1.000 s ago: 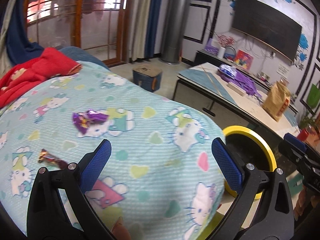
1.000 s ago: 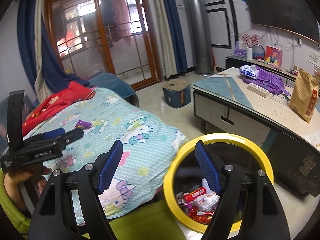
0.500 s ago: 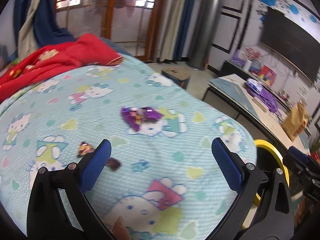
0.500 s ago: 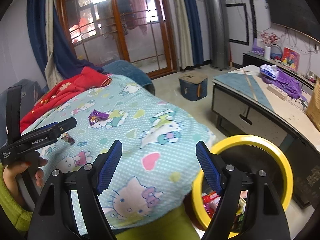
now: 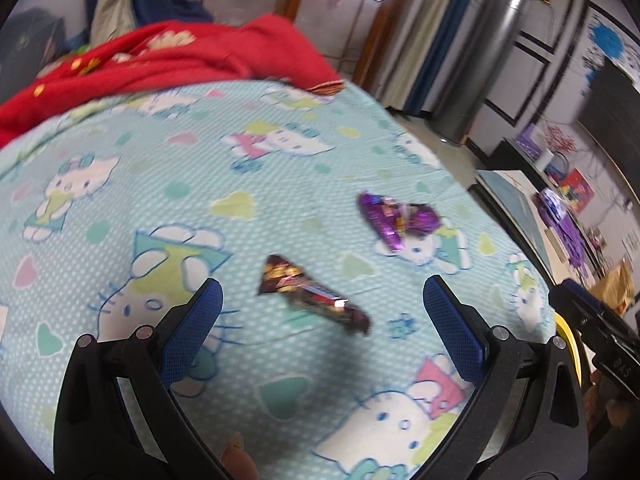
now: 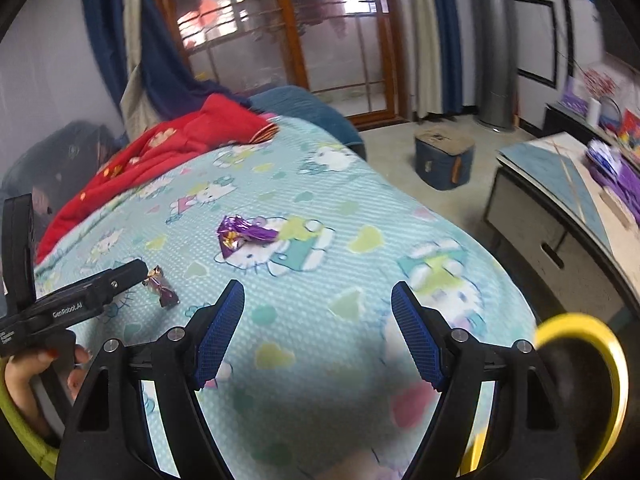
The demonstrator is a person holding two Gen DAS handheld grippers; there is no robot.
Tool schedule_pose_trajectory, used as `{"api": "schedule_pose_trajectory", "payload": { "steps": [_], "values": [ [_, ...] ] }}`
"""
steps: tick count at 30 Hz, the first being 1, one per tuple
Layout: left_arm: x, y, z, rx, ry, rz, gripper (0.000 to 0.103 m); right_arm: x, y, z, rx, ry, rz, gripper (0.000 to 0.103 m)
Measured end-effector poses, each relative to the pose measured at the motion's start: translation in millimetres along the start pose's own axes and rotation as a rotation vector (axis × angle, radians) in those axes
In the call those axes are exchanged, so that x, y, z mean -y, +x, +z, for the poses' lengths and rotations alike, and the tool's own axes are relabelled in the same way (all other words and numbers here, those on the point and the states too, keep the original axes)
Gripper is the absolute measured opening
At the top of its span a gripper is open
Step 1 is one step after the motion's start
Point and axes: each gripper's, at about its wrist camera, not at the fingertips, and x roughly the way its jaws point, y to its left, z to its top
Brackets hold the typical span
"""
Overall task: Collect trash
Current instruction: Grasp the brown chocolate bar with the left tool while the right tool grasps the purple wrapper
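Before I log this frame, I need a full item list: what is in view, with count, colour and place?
brown wrapper: 1, dark brown, on the sheet between the left fingers
purple wrapper: 1, purple, on the sheet beyond the brown one
sheet: 1, light blue with cartoon cats, over the bed
blanket: 1, red, far end of the bed
bin: 1, yellow rim, beside the bed
box: 1, blue, on the floor
left gripper: 1, black with blue fingers, open
right gripper: 1, same, open
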Motion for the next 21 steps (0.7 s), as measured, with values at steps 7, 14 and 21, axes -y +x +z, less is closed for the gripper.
{"api": "schedule_pose_trajectory", "payload": {
  "steps": [7,14,21],
  "values": [
    [-16.9,16.6,-4.6,-0.06,-0.067,-0.025,0.076,-21.7,41.4,23.5,-0.058,-0.121,0.042,0.069],
    [-21.0,22.6,-6.4,-0.065,-0.08,-0.034,0.063,-41.2,81.7,35.3,-0.121,-0.237,0.06,0.065],
    [-22.3,22.6,-7.4,-0.064,-0.077,-0.01,0.047,-53.9,118.5,42.3,-0.169,-0.291,0.052,0.057]
  ]
}}
